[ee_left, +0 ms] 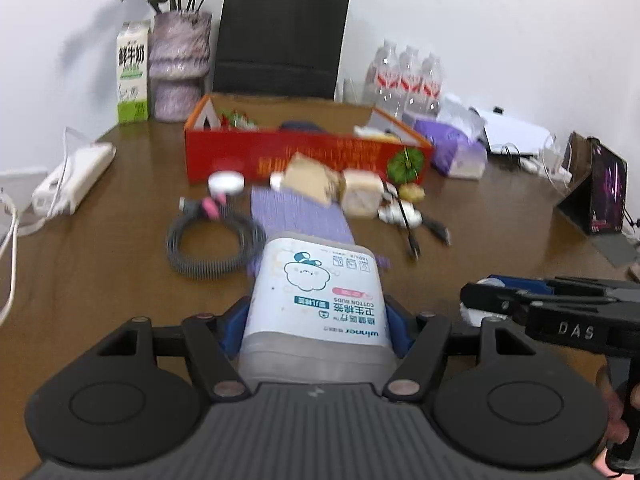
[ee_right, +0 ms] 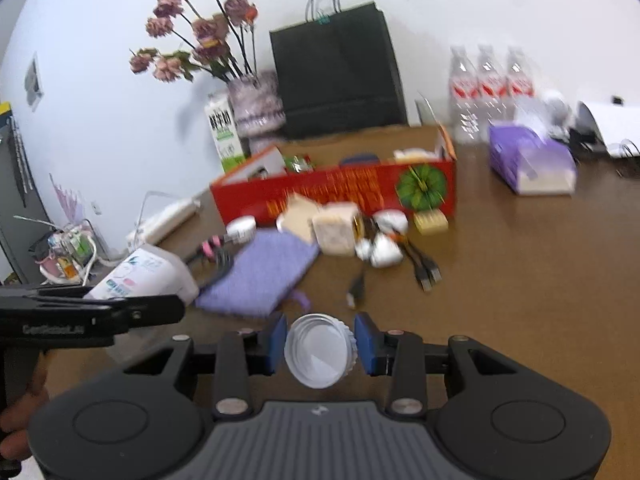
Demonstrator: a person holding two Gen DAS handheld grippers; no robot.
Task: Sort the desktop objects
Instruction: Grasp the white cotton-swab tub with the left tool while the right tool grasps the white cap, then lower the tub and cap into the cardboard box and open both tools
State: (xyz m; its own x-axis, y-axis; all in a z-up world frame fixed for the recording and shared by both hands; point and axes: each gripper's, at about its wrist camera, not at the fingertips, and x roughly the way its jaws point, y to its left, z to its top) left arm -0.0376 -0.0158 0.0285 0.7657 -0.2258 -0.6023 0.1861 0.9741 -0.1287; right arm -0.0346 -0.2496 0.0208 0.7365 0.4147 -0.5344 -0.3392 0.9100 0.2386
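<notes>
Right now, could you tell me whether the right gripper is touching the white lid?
Touching. The right wrist view shows the right gripper with both blue pads pressed against the ridged rim of the white lid.

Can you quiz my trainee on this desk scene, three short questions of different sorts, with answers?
1. True or false: the left tool holds the cotton buds tub.
2. What sits between the right tool's fingers: A a cable, B a white ridged lid, C a tissue pack?
3. What colour is the open box behind the clutter?

Key: 1 true. 2 B. 3 red.
</notes>
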